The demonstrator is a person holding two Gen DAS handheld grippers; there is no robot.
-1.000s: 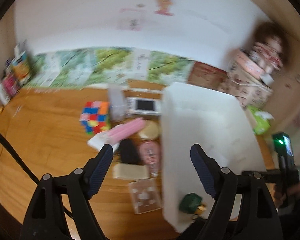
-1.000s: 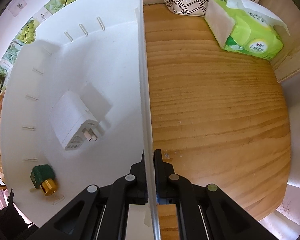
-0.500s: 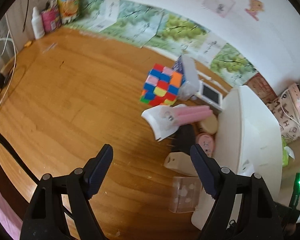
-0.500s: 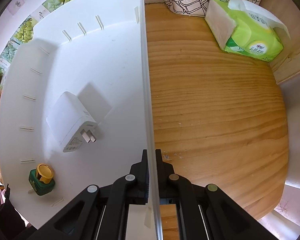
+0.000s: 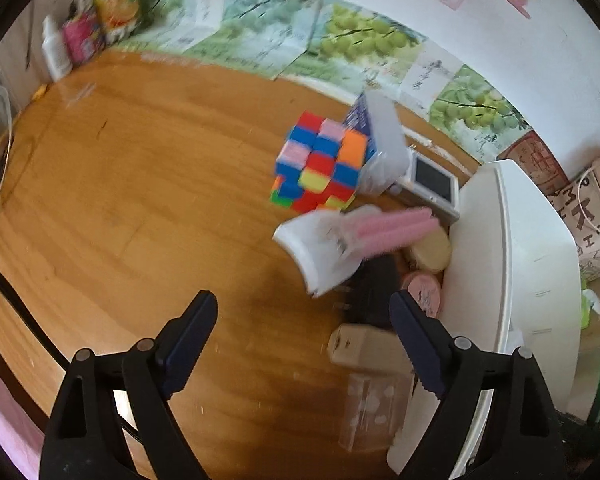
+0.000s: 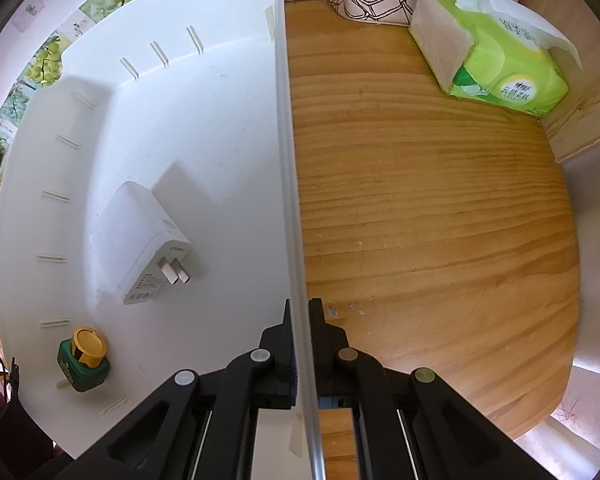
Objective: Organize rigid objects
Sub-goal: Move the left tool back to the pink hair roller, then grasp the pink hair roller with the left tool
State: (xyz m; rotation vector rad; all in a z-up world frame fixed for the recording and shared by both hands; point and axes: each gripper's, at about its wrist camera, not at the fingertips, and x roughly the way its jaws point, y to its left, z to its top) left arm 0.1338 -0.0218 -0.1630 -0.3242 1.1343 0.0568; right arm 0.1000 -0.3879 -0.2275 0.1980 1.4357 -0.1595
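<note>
My right gripper point(image 6: 300, 312) is shut on the right wall of the white bin point(image 6: 236, 80). Inside the bin lie a white charger point(image 6: 140, 240) and a small green bottle with a gold cap point(image 6: 84, 354). In the left wrist view my left gripper point(image 5: 304, 320) hangs over the wooden table with its jaws opening and nothing between them. Ahead of it, left of the bin point(image 5: 512, 248), lies a pile: a colourful cube point(image 5: 320, 164), a pink item in white packaging point(image 5: 340, 240), a black object point(image 5: 374, 292), a beige block point(image 5: 364, 346) and a clear box point(image 5: 374, 412).
A round beige tin point(image 5: 430, 250), a pink tin point(image 5: 424, 294), a small screen device point(image 5: 430, 184) and a clear case point(image 5: 380, 140) also sit by the bin. Bottles point(image 5: 56, 54) stand at the far left. A green tissue pack point(image 6: 496, 64) lies right of the bin.
The left gripper swung left and down from over the bin toward the pile on the table, rolling as it went, and its jaws widened. The green bottle in the bin shifted. The right gripper stayed put.
</note>
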